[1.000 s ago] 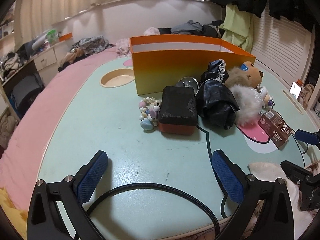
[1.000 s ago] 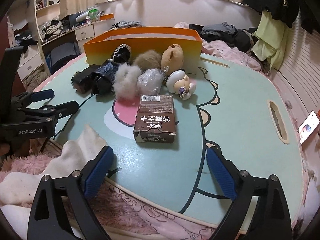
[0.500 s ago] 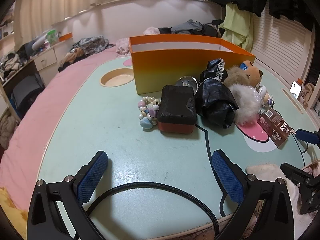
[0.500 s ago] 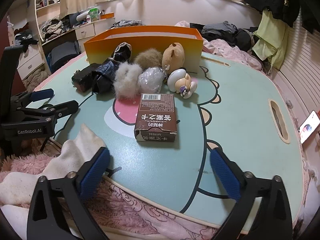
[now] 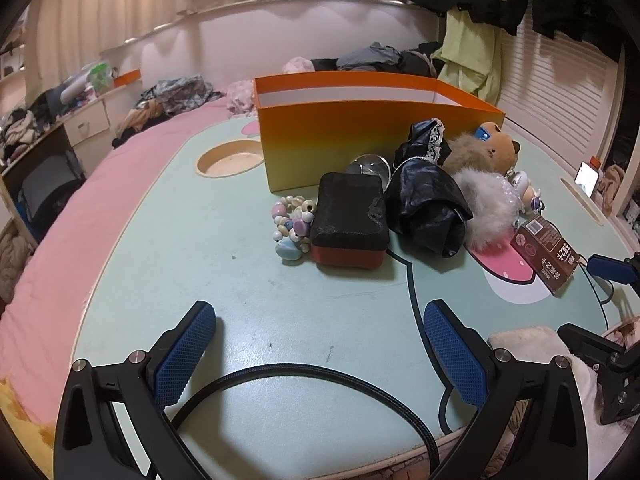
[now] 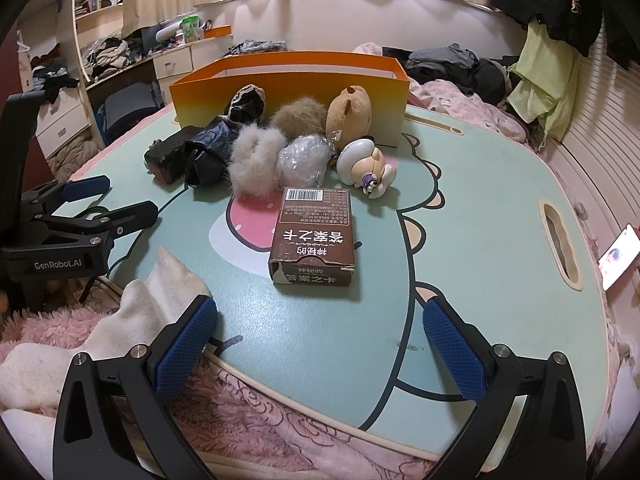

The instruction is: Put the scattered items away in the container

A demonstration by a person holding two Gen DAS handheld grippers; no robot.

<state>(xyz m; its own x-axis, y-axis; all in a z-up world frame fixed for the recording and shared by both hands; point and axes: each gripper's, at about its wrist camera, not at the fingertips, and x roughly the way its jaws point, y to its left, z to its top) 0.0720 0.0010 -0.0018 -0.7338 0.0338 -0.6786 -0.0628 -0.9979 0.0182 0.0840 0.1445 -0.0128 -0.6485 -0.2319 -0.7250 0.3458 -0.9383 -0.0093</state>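
Note:
An orange box (image 5: 360, 136) (image 6: 296, 80) stands open at the back of the green table. In front of it lie a bead bracelet (image 5: 290, 224), a black-and-red case (image 5: 350, 220), a black bag (image 5: 428, 204), a grey fur puff (image 6: 254, 162), a bear plush (image 6: 350, 110), a clear wrapped ball (image 6: 304, 156), a small figure (image 6: 366, 164) and a brown carton (image 6: 314, 236). My left gripper (image 5: 320, 352) is open and empty, short of the case. My right gripper (image 6: 320, 352) is open and empty, just short of the carton.
A white sock (image 6: 160, 308) lies over the table's near edge on a pink blanket (image 6: 248, 420). The table has a round recess (image 5: 230, 158) and a handle slot (image 6: 558, 248). A phone (image 6: 618, 256) lies at the right. A cable (image 5: 280, 376) loops under my left gripper.
Both grippers have crept slightly forward toward the items. The items have not moved.

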